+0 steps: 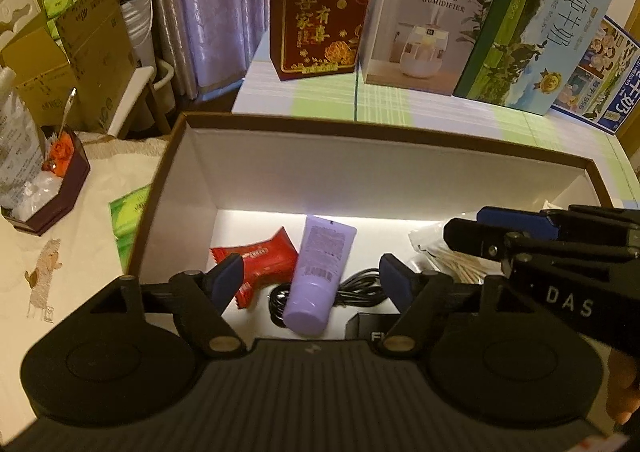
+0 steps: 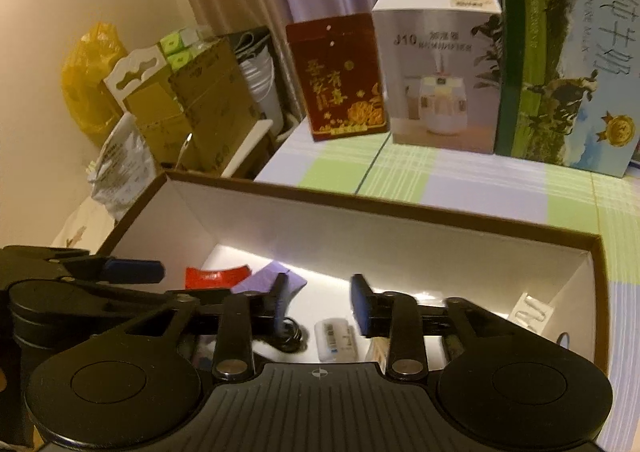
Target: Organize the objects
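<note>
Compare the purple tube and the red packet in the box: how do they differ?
The purple tube is a smooth plastic tube with its cap toward the camera; the red packet is a crinkled wrapper with printed lettering. The tube is the longer of the two and lies partly over a black cable; the packet lies to its left, directly on the box floor. Both lie flat inside the open box, side by side below the open left gripper.
</note>
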A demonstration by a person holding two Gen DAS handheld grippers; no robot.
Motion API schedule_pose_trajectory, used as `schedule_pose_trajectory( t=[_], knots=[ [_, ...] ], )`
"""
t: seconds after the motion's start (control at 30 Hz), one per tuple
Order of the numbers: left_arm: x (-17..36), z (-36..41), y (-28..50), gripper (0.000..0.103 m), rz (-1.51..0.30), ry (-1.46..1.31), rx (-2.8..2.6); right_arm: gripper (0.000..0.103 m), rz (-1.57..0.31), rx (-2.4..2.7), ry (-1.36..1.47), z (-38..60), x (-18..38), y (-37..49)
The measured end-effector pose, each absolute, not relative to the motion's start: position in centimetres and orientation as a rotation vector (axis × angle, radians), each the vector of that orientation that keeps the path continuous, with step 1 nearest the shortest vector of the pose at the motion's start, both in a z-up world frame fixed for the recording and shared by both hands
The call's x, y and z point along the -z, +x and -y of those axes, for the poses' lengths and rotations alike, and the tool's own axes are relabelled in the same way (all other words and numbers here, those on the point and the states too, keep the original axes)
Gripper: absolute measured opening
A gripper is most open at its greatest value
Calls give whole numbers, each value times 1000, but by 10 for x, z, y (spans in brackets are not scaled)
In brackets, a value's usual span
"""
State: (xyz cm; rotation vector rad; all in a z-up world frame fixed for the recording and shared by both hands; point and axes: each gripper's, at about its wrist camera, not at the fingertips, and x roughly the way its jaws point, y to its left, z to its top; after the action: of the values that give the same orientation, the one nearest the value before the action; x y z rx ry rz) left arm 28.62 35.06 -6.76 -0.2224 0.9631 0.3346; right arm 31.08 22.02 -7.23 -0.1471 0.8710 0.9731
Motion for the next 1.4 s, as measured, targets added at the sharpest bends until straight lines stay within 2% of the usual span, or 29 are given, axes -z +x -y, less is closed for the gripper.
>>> schedule_pose_trajectory(
  t=[0.27, 0.33, 0.47, 0.53, 0.7, 1.4],
  knots=[
    [56, -354, 279, 81, -930, -225, -315, 69, -846, -948, -136, -204, 60, 308],
    [52, -351, 278, 83, -920, -223, -306, 80, -840, -936, -131, -198, 57, 306],
    [46, -348, 274, 85, -902, -223, -296, 86, -841, -918, -126, -187, 51, 300],
    [42, -346, 271, 86, -891, -231, -292, 94, -842, -905, -116, -179, 47, 297],
    [32, -336, 257, 91, -866, -234, -292, 101, -818, -882, -124, -161, 36, 284],
    [-1, -270, 166, 98, -806, -250, -308, 101, -863, -862, -100, -80, 13, 223]
  ],
)
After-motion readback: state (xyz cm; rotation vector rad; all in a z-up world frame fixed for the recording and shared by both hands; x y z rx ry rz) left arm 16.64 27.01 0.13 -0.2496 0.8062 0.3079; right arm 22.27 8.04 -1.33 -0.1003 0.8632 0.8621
